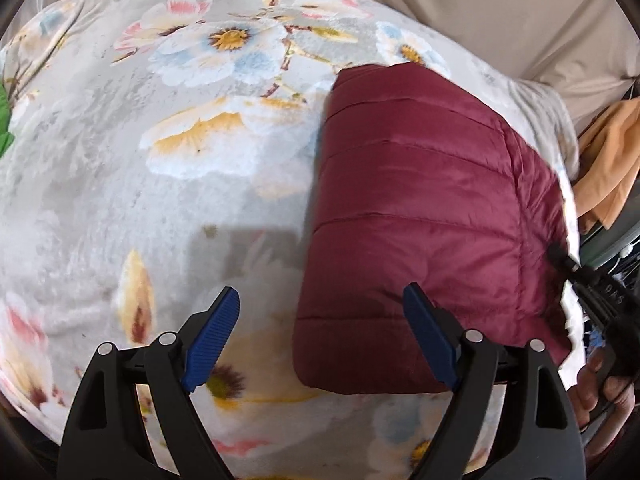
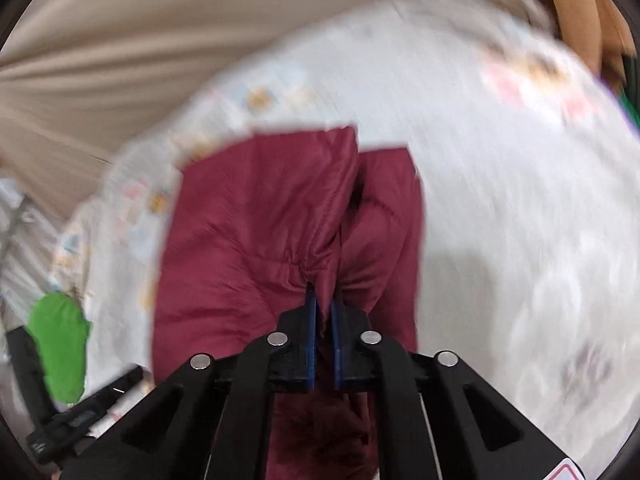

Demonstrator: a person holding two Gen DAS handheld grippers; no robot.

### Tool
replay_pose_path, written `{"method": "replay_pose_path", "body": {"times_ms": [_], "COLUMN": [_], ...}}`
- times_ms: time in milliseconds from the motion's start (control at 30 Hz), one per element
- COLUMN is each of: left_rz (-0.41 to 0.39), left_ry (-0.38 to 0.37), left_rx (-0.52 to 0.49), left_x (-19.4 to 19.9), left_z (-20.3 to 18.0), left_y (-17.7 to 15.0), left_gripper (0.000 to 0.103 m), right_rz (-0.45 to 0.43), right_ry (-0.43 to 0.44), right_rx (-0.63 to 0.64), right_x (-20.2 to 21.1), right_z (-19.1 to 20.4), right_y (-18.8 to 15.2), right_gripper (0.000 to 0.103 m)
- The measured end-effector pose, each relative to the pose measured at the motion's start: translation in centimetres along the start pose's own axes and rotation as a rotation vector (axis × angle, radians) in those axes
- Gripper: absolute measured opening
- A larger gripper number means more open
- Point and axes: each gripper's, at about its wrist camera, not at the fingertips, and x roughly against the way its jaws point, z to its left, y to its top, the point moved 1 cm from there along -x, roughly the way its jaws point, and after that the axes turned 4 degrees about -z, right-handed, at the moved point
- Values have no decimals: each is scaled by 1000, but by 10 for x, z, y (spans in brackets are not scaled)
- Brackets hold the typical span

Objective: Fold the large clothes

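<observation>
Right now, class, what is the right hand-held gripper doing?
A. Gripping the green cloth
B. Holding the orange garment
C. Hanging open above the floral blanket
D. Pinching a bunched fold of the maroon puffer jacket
D: the right hand-held gripper has its jaws closed on gathered fabric of the maroon puffer jacket.

Both wrist views look down closely, sharing the maroon jacket (image 1: 420, 216).

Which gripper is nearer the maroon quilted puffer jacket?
Right. The right gripper is shut on the maroon quilted puffer jacket; the left gripper hovers open beside its edge.
</observation>
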Motion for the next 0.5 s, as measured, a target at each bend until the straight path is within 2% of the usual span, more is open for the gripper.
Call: {"method": "replay_pose_path", "body": {"times_ms": [67,100,167,267,400,500], "left_rz": [19,39,65,91,100,122], "left_ry": [-8,-13,-43,-81,-167,-199], "left_rx": [-3,-3,19,43,108,123], "left_x": [-8,-14,-21,-27,-25,-37], "left_z": [-3,-5,-6,-7,-3,-4], "left_y": [0,-1,-2,-1,3,4], "left_gripper": [81,81,82,82,82,87], "right_rz": [87,164,160,134,168,239], "right_ry": [-63,-89,-110,-113,-68,-52], "right_rx": [3,10,11,-42,-125,-128], "right_x": [-24,-46,-49,-26,-5,-17], "right_z": [-8,-16,-19,-17,-29,-33], "right_y": [-7,-18,-24,-23,-43,-62], "right_gripper": [7,12,15,23,51,59]}}
